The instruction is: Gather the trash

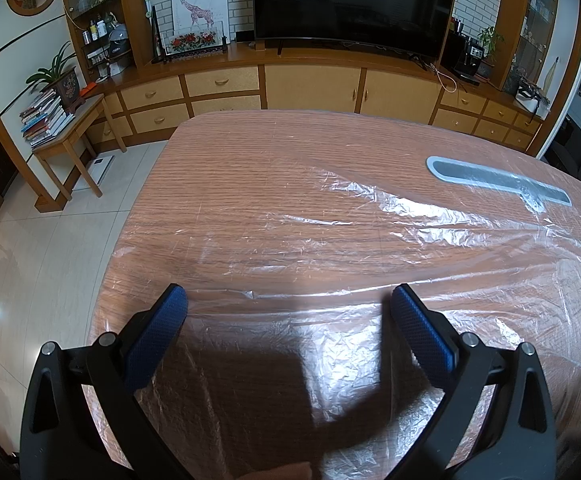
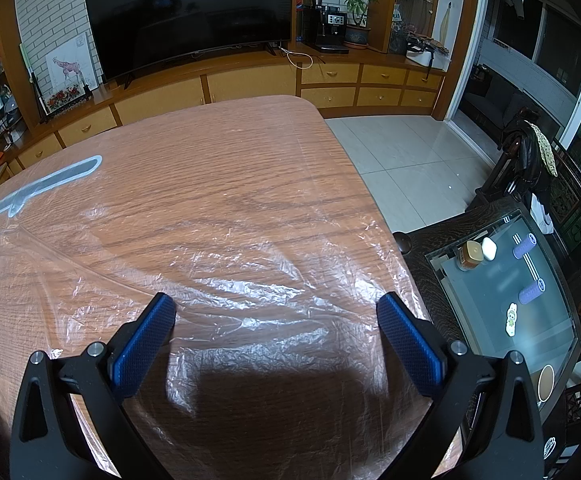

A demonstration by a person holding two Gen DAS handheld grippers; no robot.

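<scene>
The table [image 1: 250, 184] lay under a crinkled plastic sheet [image 1: 370, 208], likely the trash. Left hand-held gripper [image 1: 288, 300] and right hand-held gripper [image 2: 276, 308] hovered spread, empty, apparently poised to gather it.

left tool [image 1: 288, 296] (jaws spread), right tool [image 2: 276, 305] likewise empty

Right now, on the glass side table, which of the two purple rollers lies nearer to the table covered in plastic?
The lower purple roller, beside the cartoon sticker; the other roller lies farther back, near the white case.

Wood-grain table [image 1: 250, 184] w/ glossy crinkled clear plastic sheet [image 1: 390, 216]; floor tiles [image 2: 402, 152] shiny.
</scene>
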